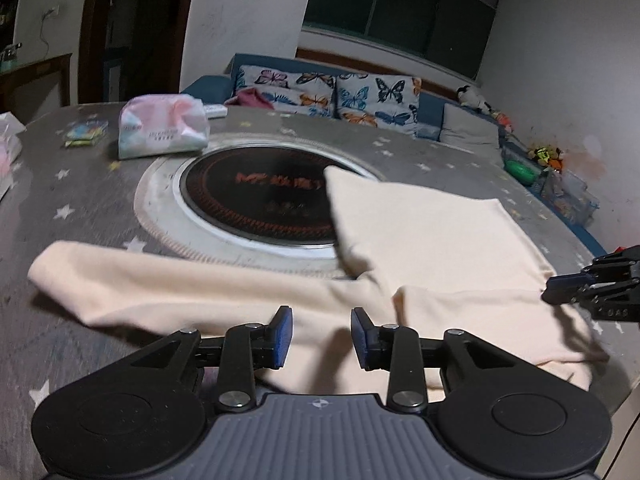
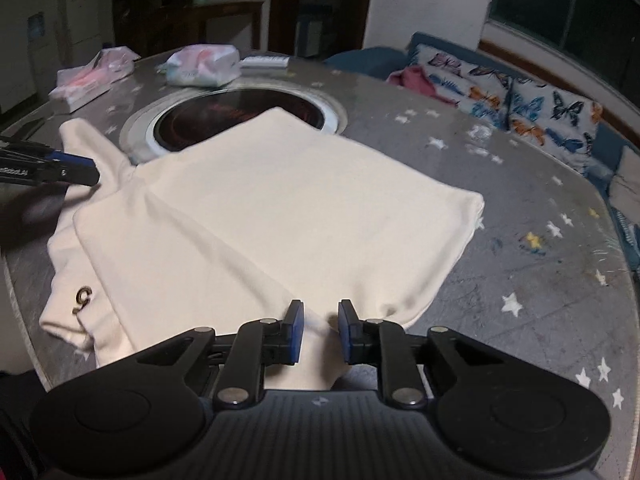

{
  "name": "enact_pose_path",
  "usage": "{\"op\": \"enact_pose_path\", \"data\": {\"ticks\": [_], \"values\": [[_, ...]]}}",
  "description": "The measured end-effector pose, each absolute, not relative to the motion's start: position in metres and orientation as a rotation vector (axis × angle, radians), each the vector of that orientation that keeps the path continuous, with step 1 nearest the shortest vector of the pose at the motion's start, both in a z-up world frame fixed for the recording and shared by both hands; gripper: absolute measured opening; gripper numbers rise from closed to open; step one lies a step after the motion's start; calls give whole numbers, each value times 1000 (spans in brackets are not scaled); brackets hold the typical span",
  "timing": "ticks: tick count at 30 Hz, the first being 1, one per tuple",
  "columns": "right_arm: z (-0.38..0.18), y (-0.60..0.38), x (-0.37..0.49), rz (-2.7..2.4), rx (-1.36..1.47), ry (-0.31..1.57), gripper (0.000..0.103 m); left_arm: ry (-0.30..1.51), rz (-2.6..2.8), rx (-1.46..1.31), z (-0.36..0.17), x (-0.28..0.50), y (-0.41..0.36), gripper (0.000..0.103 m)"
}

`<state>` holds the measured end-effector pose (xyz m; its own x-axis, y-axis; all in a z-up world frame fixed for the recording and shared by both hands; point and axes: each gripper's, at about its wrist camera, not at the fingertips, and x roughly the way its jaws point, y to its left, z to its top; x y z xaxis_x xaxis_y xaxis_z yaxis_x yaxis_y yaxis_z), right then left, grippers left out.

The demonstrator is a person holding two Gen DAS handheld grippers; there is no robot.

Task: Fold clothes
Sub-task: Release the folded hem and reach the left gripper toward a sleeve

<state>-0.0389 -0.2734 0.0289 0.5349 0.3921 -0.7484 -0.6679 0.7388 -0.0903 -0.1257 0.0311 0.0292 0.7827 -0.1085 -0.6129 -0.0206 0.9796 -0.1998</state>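
Note:
A cream long-sleeved garment (image 2: 280,208) lies partly folded on the round grey table (image 2: 520,280), its body folded over and covering part of the black cooktop. In the left wrist view the garment (image 1: 432,236) has one sleeve (image 1: 160,284) stretched out to the left. My left gripper (image 1: 321,336) is open just above the near edge of the cloth, holding nothing. My right gripper (image 2: 321,330) is open over the garment's near corner, with cloth between the pads but not pinched. It also shows at the right edge of the left wrist view (image 1: 560,288).
A round black cooktop (image 1: 260,196) with a white ring sits in the table's middle. A tissue pack (image 1: 164,128) and small packets (image 1: 86,132) lie at the far side. A plastic bag (image 2: 96,76) lies far left. A butterfly-patterned sofa (image 1: 352,96) stands behind the table.

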Motion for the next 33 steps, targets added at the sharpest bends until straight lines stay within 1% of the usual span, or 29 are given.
{"op": "enact_pose_path", "data": {"ticks": [1, 6, 9, 10, 11, 17, 23, 28, 33], "values": [[29, -274, -39, 653, -398, 780, 5, 676, -42, -198, 28, -126, 32, 35], [34, -282, -49, 611, -421, 776, 4, 669, -33, -180, 26, -129, 33, 35], [32, -282, -52, 595, -430, 757, 6, 673, -26, -187, 30, -130, 30, 35], [31, -281, -54, 592, -437, 747, 9, 667, -30, -186, 32, -131, 28, 35], [32, -280, -56, 590, -440, 736, 11, 654, -45, -187, 36, -133, 24, 35], [39, -268, -66, 648, -419, 727, 12, 611, -159, -189, 45, -139, -5, 35], [30, -260, -71, 663, -425, 760, 14, 681, -184, -172, 26, -136, -21, 35], [40, -244, -79, 716, -440, 724, 16, 653, -124, -186, 31, -146, -4, 35], [44, -216, -78, 794, -454, 697, 16, 601, 161, -193, 42, -151, 40, 39]]}}
